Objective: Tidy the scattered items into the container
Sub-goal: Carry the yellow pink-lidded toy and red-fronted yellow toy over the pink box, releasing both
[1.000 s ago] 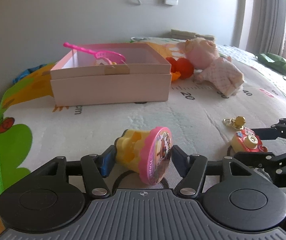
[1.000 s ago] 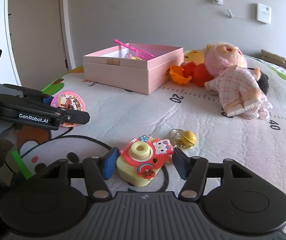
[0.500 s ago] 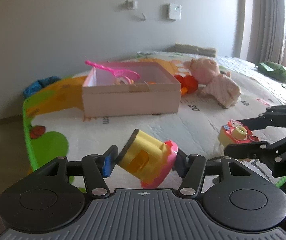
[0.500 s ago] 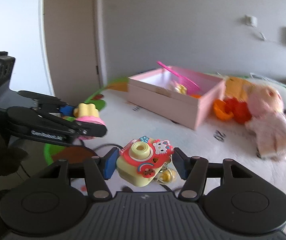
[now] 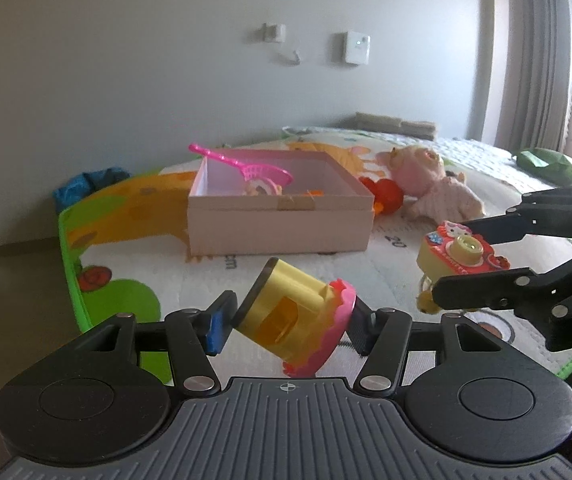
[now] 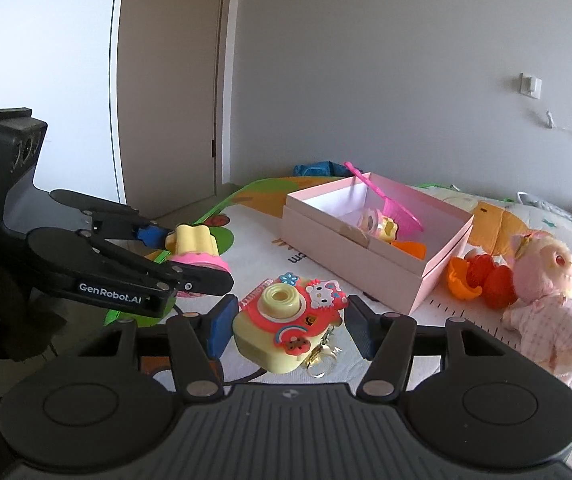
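Observation:
My left gripper [image 5: 290, 322] is shut on a yellow toy cup with a pink frilled rim [image 5: 286, 310], which hangs tilted above the play mat. On the right, my right gripper [image 6: 290, 326] is shut on a yellow and red toy camera [image 6: 281, 316] with a keychain dangling under it. Each gripper appears in the other's view: the right gripper [image 5: 456, 260] with the camera [image 5: 460, 254], the left gripper [image 6: 193, 256] with the cup [image 6: 193, 240]. The open pink box [image 5: 277, 224] sits ahead on the mat, apart from both grippers, with a pink racket [image 5: 245, 164] and small toys inside.
A plush doll in pink [image 6: 542, 296] lies right of the box [image 6: 366, 268], with red and orange toys [image 6: 478, 276] between them. A blue cloth [image 5: 85, 184] lies beyond the mat's green edge [image 5: 69, 264]. A green item [image 5: 542, 160] sits far right. Walls stand behind.
Both grippers have lifted off the mat with their toys and pulled back from the box. The yellow cup has tipped over in the left grip. The camera's keychain has left the mat.

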Tool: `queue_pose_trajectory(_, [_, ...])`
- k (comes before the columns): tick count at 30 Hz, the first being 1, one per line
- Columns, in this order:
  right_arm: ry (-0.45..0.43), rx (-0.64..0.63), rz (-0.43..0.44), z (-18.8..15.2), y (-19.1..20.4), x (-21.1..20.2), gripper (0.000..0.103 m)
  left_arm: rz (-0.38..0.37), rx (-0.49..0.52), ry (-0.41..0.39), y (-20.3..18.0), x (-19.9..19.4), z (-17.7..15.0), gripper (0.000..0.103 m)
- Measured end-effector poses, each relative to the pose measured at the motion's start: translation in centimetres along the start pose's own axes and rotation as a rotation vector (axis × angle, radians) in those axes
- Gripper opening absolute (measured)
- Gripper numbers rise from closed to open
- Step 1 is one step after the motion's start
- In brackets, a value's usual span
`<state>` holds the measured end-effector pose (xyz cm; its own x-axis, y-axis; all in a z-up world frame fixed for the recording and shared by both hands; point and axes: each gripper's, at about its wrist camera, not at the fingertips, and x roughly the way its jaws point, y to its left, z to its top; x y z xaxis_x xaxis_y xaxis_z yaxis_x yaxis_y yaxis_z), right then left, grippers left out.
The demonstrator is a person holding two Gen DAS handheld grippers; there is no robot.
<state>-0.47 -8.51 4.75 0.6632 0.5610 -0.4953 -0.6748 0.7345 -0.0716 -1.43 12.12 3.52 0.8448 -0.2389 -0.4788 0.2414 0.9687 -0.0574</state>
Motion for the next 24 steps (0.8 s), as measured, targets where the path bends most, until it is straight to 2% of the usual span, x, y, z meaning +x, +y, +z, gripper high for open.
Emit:
queue_pose_trajectory(5, [-0.036,-0.032,-0.027,1.5,-0.9,0.1,0.058,-0.002,0.027,-0.024,-0.2,0.2,1.5,0.062])
queue_pose_trajectory(11, [-0.111,-0.048,-0.068,3.9,-3.7,1.8,0.058,0.02,0.053,-0.067,0.9,2.1,5.8,0.062])
queue_pose_trajectory(20, [-0.161,-0.053,-0.133,8.2,-8.6,8.6,0.058,-0.006,-0.014,-0.039,4.2,11.1,12.9,0.062])
queue_pose_trajectory(24, [-0.129,-0.057,-0.117,9.0,-10.1,12.2,0.058,-0.043,-0.089,-0.033,5.6,14.7,15.1,0.062])
